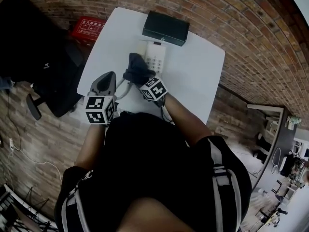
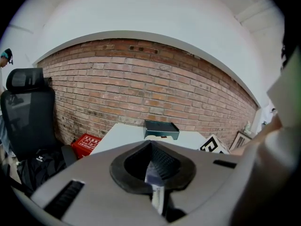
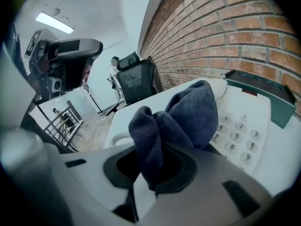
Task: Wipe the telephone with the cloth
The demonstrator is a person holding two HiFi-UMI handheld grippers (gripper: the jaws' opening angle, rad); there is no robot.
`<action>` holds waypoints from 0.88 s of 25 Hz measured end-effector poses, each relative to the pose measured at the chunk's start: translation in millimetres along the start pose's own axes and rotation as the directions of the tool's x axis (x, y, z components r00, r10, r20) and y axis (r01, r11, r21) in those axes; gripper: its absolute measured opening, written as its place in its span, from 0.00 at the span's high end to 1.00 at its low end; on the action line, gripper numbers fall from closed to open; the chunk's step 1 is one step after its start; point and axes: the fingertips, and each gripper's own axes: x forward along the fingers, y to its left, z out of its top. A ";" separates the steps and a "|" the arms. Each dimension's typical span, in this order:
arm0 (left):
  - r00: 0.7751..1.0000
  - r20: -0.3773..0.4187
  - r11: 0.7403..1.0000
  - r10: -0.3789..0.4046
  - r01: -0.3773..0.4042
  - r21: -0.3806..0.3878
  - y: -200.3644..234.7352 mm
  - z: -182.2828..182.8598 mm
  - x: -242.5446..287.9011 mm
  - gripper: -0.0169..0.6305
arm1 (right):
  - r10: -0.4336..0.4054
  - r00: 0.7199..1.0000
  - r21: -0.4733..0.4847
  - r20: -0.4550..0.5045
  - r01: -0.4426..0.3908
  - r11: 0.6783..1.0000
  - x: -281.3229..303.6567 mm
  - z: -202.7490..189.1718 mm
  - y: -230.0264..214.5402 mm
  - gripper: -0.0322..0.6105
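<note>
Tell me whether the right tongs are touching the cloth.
Touching. The right gripper view shows the right tongs shut on a fold of the dark blue cloth, pinched between the jaws.

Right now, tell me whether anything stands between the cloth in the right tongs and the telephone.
Nothing visible does. The cloth, clamped in the right tongs, is at the telephone, beside its keypad. The black box lies beyond it, toward the brick wall.
</note>
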 end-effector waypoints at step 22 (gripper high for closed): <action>0.997 -0.004 0.997 -0.073 0.073 0.030 -18.5 3.5 13.8 0.98 | -0.134 0.989 0.088 -0.068 0.140 0.986 -38.6 -40.3 -44.4 0.88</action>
